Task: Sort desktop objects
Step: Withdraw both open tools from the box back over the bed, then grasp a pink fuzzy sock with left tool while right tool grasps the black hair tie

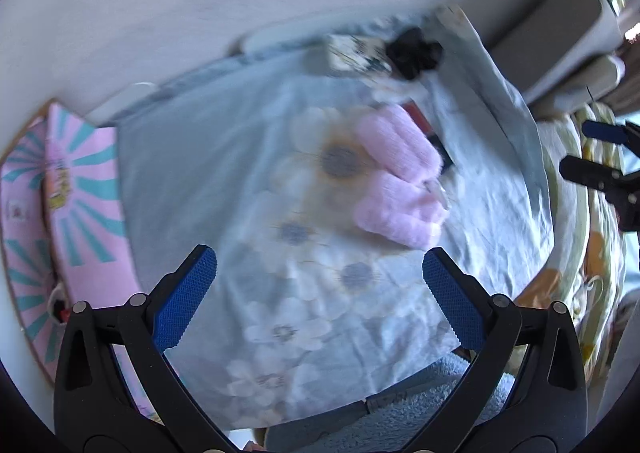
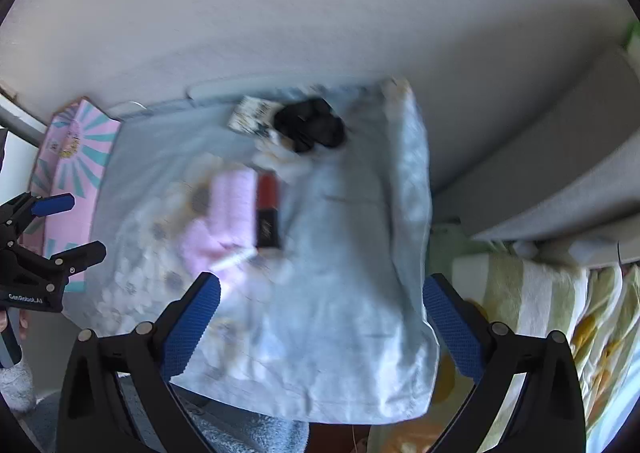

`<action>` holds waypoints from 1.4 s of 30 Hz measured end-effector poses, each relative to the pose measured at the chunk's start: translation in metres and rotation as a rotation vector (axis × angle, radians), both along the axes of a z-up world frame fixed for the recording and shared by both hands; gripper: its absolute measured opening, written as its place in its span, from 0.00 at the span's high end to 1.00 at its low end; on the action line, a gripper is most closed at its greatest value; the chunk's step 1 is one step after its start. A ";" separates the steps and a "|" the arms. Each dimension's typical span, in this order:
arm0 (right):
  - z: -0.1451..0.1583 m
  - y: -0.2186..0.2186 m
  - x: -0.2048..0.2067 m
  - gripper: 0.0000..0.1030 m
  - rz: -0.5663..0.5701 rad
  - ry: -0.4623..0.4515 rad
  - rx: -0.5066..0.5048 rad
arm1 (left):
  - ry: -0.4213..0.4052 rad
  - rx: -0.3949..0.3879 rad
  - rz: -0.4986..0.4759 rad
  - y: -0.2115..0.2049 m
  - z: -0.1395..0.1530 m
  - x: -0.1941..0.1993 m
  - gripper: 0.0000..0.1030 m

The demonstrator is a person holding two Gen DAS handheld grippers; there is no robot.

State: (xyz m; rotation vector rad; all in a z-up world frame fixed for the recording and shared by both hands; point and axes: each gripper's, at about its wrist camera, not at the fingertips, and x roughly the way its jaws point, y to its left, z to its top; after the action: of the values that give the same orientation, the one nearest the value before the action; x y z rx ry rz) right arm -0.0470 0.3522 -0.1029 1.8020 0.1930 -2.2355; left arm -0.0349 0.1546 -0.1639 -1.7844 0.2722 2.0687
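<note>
A pale blue floral cloth (image 1: 320, 253) (image 2: 340, 253) covers the desktop. On it lie a fluffy pink item (image 1: 400, 181) (image 2: 232, 213), a red and black box (image 2: 267, 213) (image 1: 434, 133) beside it, a black bundle (image 1: 414, 51) (image 2: 310, 125) and a small printed card (image 1: 356, 53) (image 2: 252, 117) at the far edge. A thin white stick (image 2: 234, 262) lies by the pink item. My left gripper (image 1: 320, 293) is open and empty, held above the cloth short of the pink item. My right gripper (image 2: 320, 321) is open and empty above the cloth's near right part.
A pink and teal striped box (image 1: 80, 213) (image 2: 72, 181) stands at the cloth's left edge by the wall. A green and yellow striped blanket (image 2: 540, 313) lies to the right. A blue towel (image 1: 392, 413) sits under the near edge. Each gripper shows in the other's view: the right one (image 1: 600, 153), the left one (image 2: 68, 225).
</note>
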 end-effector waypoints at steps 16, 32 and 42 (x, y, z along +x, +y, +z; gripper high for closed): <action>-0.017 0.004 -0.051 0.02 0.214 -0.028 -0.004 | 0.026 -0.045 -0.128 0.063 -0.035 0.019 0.00; -0.099 -0.073 -0.124 0.03 0.534 0.011 0.122 | 0.032 -0.004 -0.104 0.072 -0.073 0.014 0.27; -0.116 -0.074 -0.133 0.85 0.541 -0.063 0.128 | 0.027 0.031 -0.102 0.065 -0.071 0.011 0.67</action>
State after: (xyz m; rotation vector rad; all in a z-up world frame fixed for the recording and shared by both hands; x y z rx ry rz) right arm -0.1800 0.2782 -0.2189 1.6267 0.7296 -1.8136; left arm -0.0243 0.2192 -0.2347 -1.6896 0.3300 2.0160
